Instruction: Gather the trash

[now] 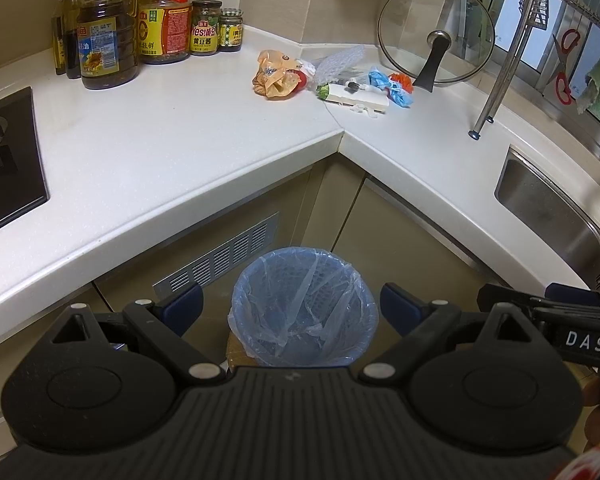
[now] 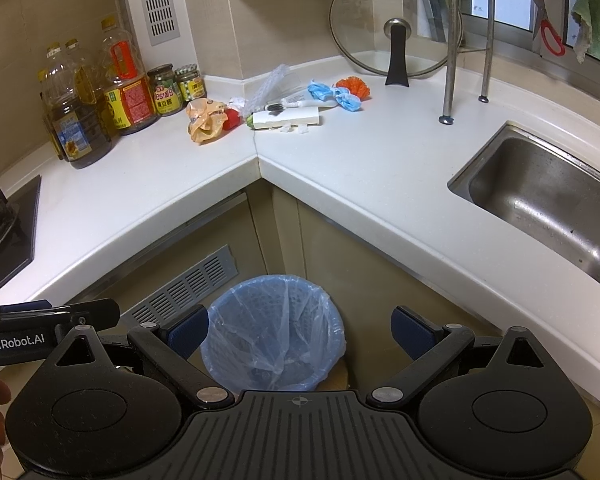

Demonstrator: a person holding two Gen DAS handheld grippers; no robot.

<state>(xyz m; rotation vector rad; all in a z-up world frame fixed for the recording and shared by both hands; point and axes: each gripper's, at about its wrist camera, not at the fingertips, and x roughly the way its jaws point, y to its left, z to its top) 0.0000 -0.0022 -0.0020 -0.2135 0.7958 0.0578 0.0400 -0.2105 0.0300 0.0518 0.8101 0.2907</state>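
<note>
A trash bin [image 1: 304, 304] lined with a blue bag stands on the floor under the counter corner; it also shows in the right wrist view [image 2: 274, 332]. Trash lies in the counter's back corner: an orange crumpled bag [image 1: 274, 74] [image 2: 205, 119], a white box with a black fork [image 1: 360, 94] [image 2: 288, 117], clear bubble wrap [image 1: 338, 60] [image 2: 270, 82], a blue wad [image 1: 392, 86] [image 2: 334, 96] and an orange scrap [image 2: 354, 87]. My left gripper [image 1: 290, 307] is open and empty above the bin. My right gripper [image 2: 300, 330] is open and empty above the bin too.
Oil bottles [image 1: 104, 28] and jars [image 1: 207, 28] stand at the back left. A stove [image 1: 4, 160] is at the left edge. A glass lid [image 1: 436, 32] leans in the back corner. A steel sink [image 2: 548, 200] and a rack leg [image 2: 448, 76] are on the right.
</note>
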